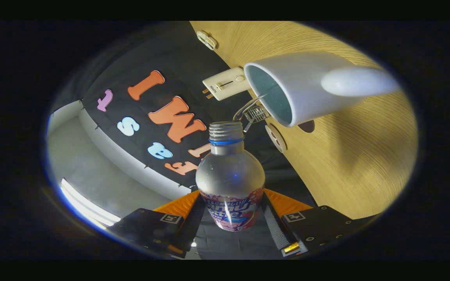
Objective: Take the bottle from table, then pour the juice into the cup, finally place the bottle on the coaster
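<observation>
1. Your gripper (231, 216) is clamped on the bottle (230, 179): both fingers press on its labelled body, one from each side.
2. The bottle is a clear plastic one with a printed label around its lower part. It stands out straight ahead from between the fingers, neck pointing away from you.
3. Its cap is off. You can see the bare threads of the open mouth and a blue ring (225, 141) just under them.
4. The whole view is rolled to one side, so the wooden table (350, 171) appears as a slanted surface ahead and to the right of the fingers.
5. The white cup (307, 86) is beyond the bottle mouth, a little to the right of it. Its opening faces the bottle, and its inside is bluish. Its handle (359, 81) is on the side far from the bottle.
6. The bottle mouth is near the cup rim but not touching it.
7. I cannot tell how much juice is in the bottle; the upper part looks clear.
8. A small white device (225, 83) with a slider lies on the table edge just beside the cup.
9. A little metal wire object (253, 113) is between the bottle mouth and the cup rim; I cannot tell what it is.
</observation>
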`<state>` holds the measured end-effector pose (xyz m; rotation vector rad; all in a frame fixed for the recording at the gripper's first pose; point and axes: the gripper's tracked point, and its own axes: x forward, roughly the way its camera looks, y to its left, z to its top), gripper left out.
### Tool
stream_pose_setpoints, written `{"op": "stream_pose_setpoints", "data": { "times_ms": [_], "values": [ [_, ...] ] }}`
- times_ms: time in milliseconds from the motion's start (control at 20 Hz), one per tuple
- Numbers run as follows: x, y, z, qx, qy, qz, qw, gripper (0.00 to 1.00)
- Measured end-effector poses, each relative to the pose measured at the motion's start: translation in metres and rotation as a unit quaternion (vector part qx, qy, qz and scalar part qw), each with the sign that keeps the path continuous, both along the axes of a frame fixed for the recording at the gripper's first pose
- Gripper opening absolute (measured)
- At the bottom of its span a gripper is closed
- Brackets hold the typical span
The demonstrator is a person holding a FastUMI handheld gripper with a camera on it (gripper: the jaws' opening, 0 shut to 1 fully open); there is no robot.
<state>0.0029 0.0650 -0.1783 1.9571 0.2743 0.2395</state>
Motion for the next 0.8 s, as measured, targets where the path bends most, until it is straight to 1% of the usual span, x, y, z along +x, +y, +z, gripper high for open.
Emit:
{"op": "stream_pose_setpoints", "data": {
  "times_ms": [800],
  "values": [
    [-0.001,0.004,0.017,0.041,-0.014,-0.001,0.999,0.79]
  ]
}}
